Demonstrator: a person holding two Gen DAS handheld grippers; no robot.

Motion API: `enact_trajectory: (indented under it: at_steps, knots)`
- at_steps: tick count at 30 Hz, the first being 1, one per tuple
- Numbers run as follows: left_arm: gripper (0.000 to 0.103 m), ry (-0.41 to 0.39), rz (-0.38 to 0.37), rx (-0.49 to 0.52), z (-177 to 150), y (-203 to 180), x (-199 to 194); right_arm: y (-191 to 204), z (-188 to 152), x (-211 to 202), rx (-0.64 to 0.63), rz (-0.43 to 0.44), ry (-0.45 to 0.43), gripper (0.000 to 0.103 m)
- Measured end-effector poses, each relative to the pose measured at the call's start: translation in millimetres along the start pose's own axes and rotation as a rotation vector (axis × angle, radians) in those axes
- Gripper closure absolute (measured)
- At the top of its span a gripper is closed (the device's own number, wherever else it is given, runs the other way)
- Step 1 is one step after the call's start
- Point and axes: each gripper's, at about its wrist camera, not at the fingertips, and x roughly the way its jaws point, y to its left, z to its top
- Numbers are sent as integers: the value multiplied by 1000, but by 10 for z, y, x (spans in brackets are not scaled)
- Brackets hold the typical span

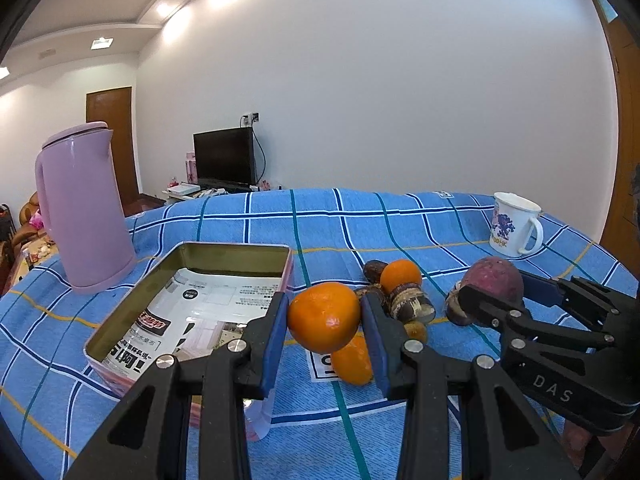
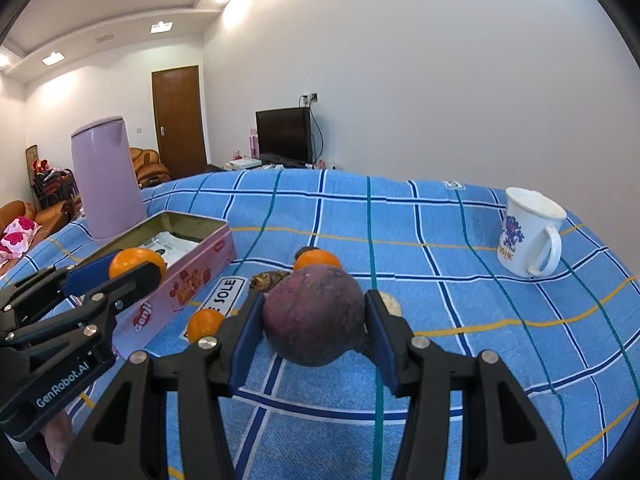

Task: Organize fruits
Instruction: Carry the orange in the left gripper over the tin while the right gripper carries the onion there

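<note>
Orange (image 1: 323, 316): being held between the blue pads of the left gripper (image 1: 325, 334), lifted just right of the tin (image 1: 120, 316) (clear of the cloth, as far as the left view shows).
Purple fruit (image 2: 314, 314): being clamped by the right gripper (image 2: 316, 338), its underside looking clear of the cloth.
Loose fruit: a second orange (image 1: 354, 362) is lying below the held one; a third orange (image 1: 400, 276) is sitting among dark brown fruits (image 1: 410, 304).
Tin: lying open, pink-sided, lined with printed paper, no fruit visible inside.
Step in hand: likely carrying both fruits to the tin; keeping the squeeze light should be sparing the soft orange skin, and lifting above the rim before crossing should be avoiding a knock.
Risk: the two grippers are working close together, so going one at a time seems safer.
Surface: a blue checked cloth (image 2: 460, 280) is covering the table.
Nearby: a lilac kettle (image 1: 84, 208) is standing behind the tin; a white mug (image 2: 528, 232) is standing far right.
Room: white walls, a dark TV (image 1: 224, 158), a brown door (image 2: 180, 116).
</note>
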Motion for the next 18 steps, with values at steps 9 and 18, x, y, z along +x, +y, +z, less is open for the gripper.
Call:
enact_trajectory:
  at_steps: [9,18]
  knots:
    - [64,-40,17,1,-6,-10,-78,17,-6,-99,-6,-2,-50,50]
    - [64,-70,30,4,-15,-20,-129,31,-22,-223,-11,-5,-109,50]
